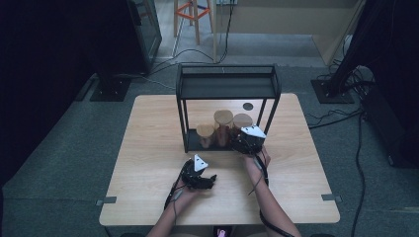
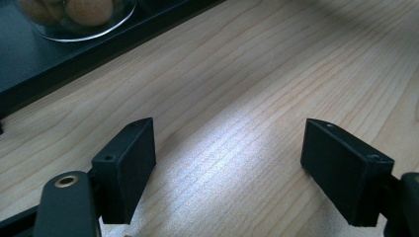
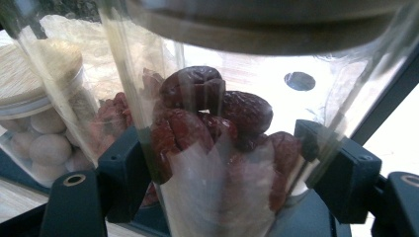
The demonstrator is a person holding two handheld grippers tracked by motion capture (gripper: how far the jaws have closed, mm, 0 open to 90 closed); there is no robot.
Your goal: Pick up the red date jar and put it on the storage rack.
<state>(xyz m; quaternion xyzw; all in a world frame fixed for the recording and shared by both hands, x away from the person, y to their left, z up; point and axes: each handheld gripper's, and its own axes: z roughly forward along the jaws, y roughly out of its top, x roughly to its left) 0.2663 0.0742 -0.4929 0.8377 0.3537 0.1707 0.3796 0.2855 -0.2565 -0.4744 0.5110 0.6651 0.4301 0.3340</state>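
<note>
Right gripper at glass jar of red dates; jar stands between jaws on lower deck of black shelf rack, rightmost of three wood-lidded jars; jaws flank glass on both sides, contact likely but squeeze not certain

Jar of pale round balls beyond left jaw, middle jar between

Left gripper idle over wooden table, jaws wide, nothing between

Judgement: grasp stage only; jar not yet lifted off shelf, whole transfer remains
</note>
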